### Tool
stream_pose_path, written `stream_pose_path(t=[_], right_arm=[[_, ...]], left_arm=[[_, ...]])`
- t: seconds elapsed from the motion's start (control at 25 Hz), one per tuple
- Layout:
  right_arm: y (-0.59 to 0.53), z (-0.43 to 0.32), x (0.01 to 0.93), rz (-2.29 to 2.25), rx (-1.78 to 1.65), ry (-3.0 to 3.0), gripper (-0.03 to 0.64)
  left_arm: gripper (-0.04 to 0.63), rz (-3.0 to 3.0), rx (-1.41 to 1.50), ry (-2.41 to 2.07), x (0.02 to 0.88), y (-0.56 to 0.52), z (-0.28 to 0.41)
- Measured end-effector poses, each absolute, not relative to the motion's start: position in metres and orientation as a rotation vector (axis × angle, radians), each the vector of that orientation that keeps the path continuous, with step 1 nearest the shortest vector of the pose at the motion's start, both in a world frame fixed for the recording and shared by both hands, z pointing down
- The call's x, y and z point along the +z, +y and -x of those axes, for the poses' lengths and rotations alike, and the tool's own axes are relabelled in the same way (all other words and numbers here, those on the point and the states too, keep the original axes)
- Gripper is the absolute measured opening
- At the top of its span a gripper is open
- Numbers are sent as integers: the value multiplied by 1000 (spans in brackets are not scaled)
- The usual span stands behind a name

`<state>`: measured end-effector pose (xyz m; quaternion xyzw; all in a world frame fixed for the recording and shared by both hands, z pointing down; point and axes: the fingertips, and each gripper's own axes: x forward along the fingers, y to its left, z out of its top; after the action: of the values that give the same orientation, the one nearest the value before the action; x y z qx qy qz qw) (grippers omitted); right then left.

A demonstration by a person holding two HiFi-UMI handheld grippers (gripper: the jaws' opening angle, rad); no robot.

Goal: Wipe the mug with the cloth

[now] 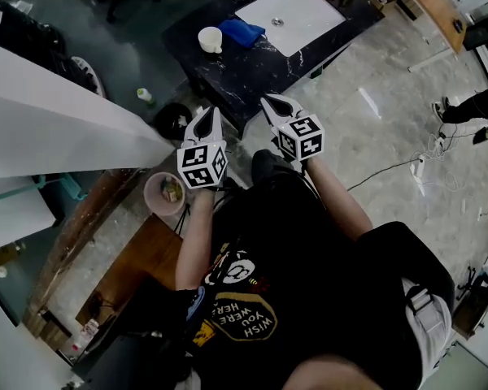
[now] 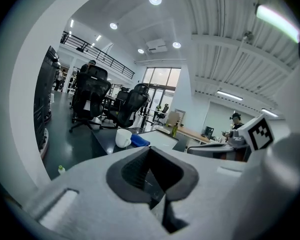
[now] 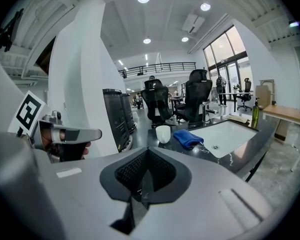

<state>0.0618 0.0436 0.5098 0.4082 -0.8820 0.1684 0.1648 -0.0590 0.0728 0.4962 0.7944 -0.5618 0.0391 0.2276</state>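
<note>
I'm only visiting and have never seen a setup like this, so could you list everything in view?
mug: one, white, on the table, left of the cloth
cloth: one, blue, bunched, between mug and basin
basin: one, white, on the table's right part
table: one, dark marbled, ahead of the person
bottle: one, small, green cap, floor left of the table
bowl: one, pink, below the left gripper
office chairs: several, black, beyond the table
left gripper: one, grey-white, fingers together, empty
right gripper: one, grey-white, fingers together, empty
</note>
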Motion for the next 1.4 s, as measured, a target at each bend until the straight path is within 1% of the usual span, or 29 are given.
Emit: stream_pose_path(t=[0.16, 0.44, 0.6, 0.64, 0.68, 0.72, 0.8, 0.92, 1.0, 1.08, 1.16, 1.2, 1.28, 1.32, 1.36, 1.4], right_arm=[[9, -56, 523, -1129, 472, -2511, 2], [-78, -56, 568, -953, 473, -2495, 2], [-135, -55, 589, -849, 456, -2488, 5], [-147, -54, 595, -823, 462, -2486, 40], [-159, -51, 601, -799, 468, -2487, 89], [-171, -49, 606, -779, 470, -2487, 120], [-198, -44, 614, -777, 464, -2480, 212], [-237, -40, 629, -865, 463, -2427, 311], [-261, -37, 642, -928, 451, -2369, 360], [-285, -37, 656, -986, 421, -2297, 388], [-300, -41, 673, -1026, 435, -2223, 390], [-302, -40, 680, -1029, 453, -2200, 376], [-297, -32, 685, -984, 439, -2202, 309], [-291, -26, 685, -937, 410, -2215, 229], [-284, -19, 685, -879, 383, -2225, 163], [-276, -13, 684, -820, 369, -2229, 152]], left_arm=[[5, -2180, 105, -1559, 508, 47, 63], [5, -2185, 180, -1604, 546, -36, 57], [4, -2121, 166, -1656, 557, -78, 61], [4, -2110, 166, -1669, 558, -86, 63], [5, -2108, 174, -1681, 559, -93, 63], [5, -2114, 188, -1690, 560, -100, 63], [5, -2128, 219, -1704, 561, -115, 63], [5, -2115, 244, -1713, 564, -127, 71], [5, -2090, 240, -1709, 568, -132, 80], [5, -2070, 238, -1695, 573, -139, 88], [5, -2063, 242, -1678, 577, -144, 95], [5, -2060, 242, -1672, 579, -146, 98], [5, -2052, 235, -1664, 583, -152, 105], [5, -2047, 229, -1661, 586, -156, 107], [5, -2042, 223, -1658, 589, -160, 108], [5, -2035, 216, -1655, 591, -163, 109]])
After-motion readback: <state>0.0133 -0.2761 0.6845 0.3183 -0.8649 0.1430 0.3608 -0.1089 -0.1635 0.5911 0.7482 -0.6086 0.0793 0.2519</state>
